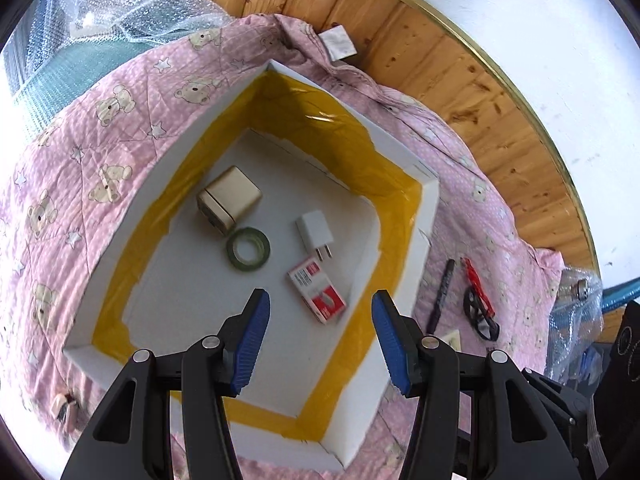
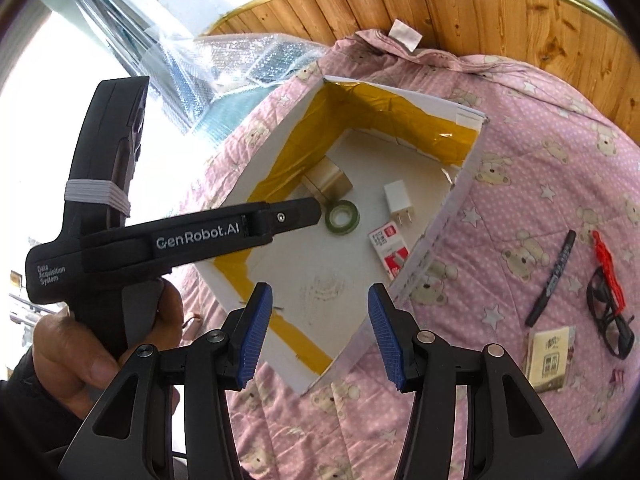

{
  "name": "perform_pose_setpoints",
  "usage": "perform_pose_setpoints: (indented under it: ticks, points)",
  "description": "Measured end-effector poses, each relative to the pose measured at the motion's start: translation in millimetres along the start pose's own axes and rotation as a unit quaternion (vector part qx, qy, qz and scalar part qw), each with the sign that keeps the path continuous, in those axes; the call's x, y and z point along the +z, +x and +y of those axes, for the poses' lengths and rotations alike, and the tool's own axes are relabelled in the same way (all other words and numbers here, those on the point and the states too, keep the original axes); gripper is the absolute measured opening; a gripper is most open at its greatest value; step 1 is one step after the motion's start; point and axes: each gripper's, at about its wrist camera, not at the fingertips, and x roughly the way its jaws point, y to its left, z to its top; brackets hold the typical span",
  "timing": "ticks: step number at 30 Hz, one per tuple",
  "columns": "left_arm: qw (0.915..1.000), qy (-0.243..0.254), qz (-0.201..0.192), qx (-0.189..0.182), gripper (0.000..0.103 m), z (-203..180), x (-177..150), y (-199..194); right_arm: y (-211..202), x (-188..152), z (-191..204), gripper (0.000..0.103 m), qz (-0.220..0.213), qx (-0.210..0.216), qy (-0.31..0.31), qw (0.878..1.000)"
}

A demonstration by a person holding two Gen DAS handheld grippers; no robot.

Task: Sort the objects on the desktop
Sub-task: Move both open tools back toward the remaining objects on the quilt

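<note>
Four items lie inside the white box [image 1: 430, 208] with yellow-taped walls: a beige case [image 1: 229, 199] toward the back left, a green tape roll [image 1: 248, 249] just in front of it, a white charger [image 1: 315, 232] to the right, prongs pointing forward, and a red-and-white packet [image 1: 317, 290] near the right wall.

Outside, on the pink bear-print quilt [image 2: 532, 152] to the box's right: a black marker [image 2: 551, 279], black glasses [image 2: 610, 320] with a red cord [image 2: 608, 266], and a beige packet [image 2: 549, 360] nearest the camera.

Left gripper [image 1: 320, 340]: over the box's near end, fingers spread wide, holding nothing; a hand [image 2: 92, 356] grips its handle.

Right gripper [image 2: 318, 334]: over the box's near corner, fingers wide, empty.
</note>
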Motion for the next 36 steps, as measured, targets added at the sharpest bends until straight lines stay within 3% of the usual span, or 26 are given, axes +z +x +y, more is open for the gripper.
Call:
perform_pose_setpoints:
  ticks: [18,36]
  points:
    - [0.9999,0.014,-0.007,0.004,0.055,-19,-31,-25,-30,-33,0,0.054,-0.024,0.004,0.009,1.0]
    - [0.9983,0.055,0.006,0.014,0.055,-63,-64,-31,-58,-66,-21,0.054,-0.051,0.019,0.038,0.998]
